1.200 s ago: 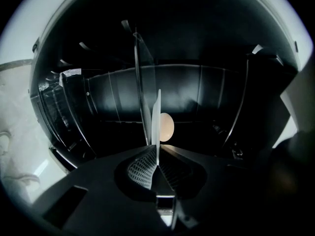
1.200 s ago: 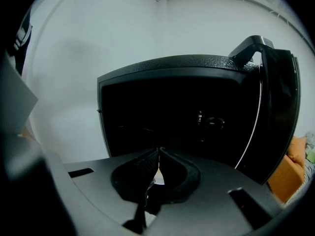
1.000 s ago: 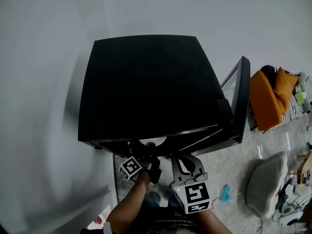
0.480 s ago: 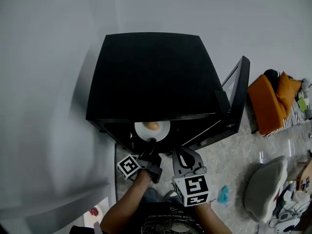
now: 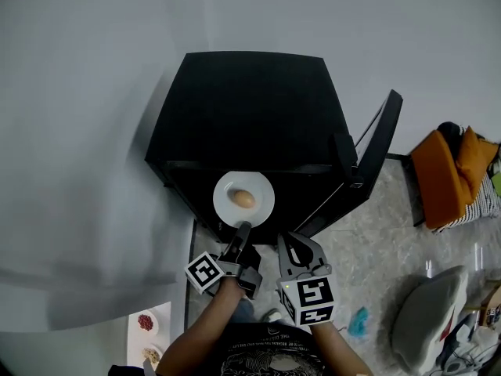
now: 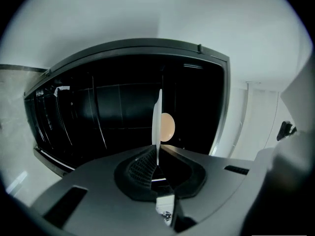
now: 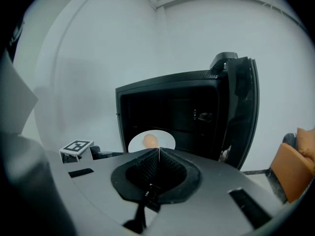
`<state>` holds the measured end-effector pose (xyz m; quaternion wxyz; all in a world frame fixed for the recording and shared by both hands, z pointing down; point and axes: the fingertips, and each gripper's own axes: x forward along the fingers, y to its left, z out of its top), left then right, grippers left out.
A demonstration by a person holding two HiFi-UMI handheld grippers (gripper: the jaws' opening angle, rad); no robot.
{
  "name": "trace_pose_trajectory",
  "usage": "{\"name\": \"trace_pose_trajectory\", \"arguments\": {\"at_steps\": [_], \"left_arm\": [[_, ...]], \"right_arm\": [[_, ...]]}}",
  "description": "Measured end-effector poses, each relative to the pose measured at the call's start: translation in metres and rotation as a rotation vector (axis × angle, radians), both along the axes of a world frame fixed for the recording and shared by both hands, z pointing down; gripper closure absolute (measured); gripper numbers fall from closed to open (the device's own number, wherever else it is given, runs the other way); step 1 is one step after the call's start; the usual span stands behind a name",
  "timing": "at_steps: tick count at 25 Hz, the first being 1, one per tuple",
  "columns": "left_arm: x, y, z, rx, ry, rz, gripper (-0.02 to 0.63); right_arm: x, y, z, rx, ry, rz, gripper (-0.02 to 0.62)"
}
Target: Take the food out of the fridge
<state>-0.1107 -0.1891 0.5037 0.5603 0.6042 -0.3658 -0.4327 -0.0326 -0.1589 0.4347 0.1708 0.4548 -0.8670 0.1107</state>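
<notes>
Forward, left claw [image 5: 243, 229] pinching plate [image 5: 259, 189] rim, right claw [image 7: 158, 152] closed alongside.

White plate [image 5: 261, 188], black fridge [image 5: 250, 108]

A pale wall [image 5: 78, 92] backs everything. Near the right edge of the marbled floor [image 5: 391, 233] sits an orange cushioned seat [image 5: 450, 178], with a striped cloth [image 5: 481, 202] beside it. Toward the lower right corner lies a grey cushion [image 5: 427, 319], with a small teal object [image 5: 360, 319] near it. At lower left stands a small white dish [image 5: 145, 322] holding red bits.
</notes>
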Motion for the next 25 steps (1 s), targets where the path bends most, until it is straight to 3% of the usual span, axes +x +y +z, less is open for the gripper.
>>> {"name": "trace_pose_trajectory", "arguments": {"at_steps": [11, 25], "left_arm": [[0.026, 0.053, -0.046, 0.041, -0.017, -0.078, 0.584], [0.026, 0.109, -0.085, 0.080, -0.047, -0.170, 0.584]], "right_arm": [[0.031, 0.036, -0.010, 0.036, -0.036, -0.048, 0.574], [0.041, 0.070, -0.017, 0.065, -0.077, -0.082, 0.574]]}}
